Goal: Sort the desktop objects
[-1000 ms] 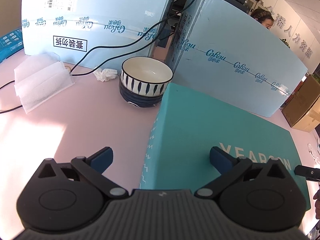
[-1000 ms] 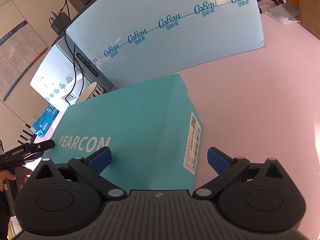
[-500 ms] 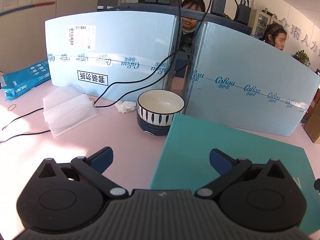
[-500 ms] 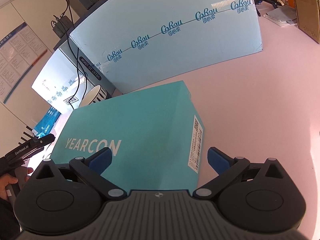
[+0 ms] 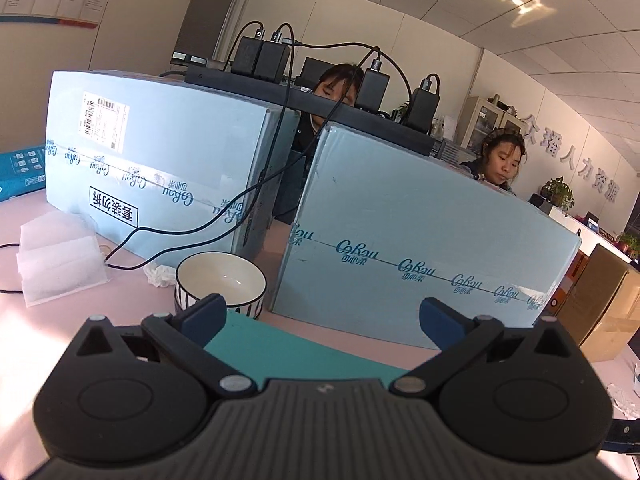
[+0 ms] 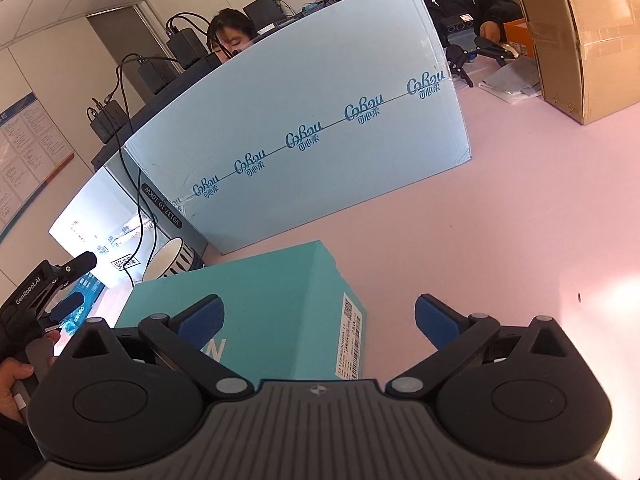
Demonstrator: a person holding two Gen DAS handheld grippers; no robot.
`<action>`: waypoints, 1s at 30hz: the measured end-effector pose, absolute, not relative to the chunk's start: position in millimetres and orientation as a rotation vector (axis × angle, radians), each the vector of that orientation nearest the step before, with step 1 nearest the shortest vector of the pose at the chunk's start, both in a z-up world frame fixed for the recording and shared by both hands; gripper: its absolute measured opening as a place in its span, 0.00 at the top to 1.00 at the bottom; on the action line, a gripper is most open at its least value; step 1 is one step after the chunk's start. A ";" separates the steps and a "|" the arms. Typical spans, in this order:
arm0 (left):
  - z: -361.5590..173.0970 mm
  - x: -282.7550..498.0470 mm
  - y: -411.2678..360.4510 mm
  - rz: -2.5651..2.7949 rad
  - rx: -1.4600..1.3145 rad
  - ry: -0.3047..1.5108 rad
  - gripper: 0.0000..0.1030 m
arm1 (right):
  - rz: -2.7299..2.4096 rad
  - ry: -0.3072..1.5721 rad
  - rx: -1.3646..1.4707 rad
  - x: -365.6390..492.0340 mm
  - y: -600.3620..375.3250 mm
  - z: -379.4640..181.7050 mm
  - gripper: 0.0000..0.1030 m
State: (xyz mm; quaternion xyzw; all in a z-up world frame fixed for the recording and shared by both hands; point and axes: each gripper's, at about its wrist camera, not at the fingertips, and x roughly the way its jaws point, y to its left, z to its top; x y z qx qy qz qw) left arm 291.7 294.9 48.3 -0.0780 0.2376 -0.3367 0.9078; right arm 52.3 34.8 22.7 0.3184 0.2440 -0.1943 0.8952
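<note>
Grippers are both hanging above a flat teal cardboard box [image 6: 256, 304] lying on the pink tabletop [image 6: 520, 220], which I judge to be the piece being sorted. The right gripper [image 6: 318, 320] is spreading its blue-padded jaws wide, holding nothing, over the box's barcode-labelled end. The left gripper [image 5: 322, 320], equally wide and empty, is looking across the box's far edge. Beyond that far edge a striped ceramic bowl [image 5: 220, 284] is sitting just beside the box, with a crumpled white tissue [image 5: 160, 274] further left. Two large pale-blue cartons [image 5: 420, 248] are walling off the side past the bowl. The next move probably calls for lowering and closing on the box's edges. Open room is lying right of the box, where bare pink table is stretching away.
</note>
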 end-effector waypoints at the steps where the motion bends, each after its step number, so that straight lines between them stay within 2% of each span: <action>1: 47.6 287.9 293.0 -0.693 -0.159 0.492 0.00 | -0.400 0.505 0.652 52.1 33.9 24.1 0.00; 30: 49.2 78.0 242.8 -0.277 -0.120 0.357 0.00 | -0.173 0.589 0.384 20.5 -8.1 25.4 0.00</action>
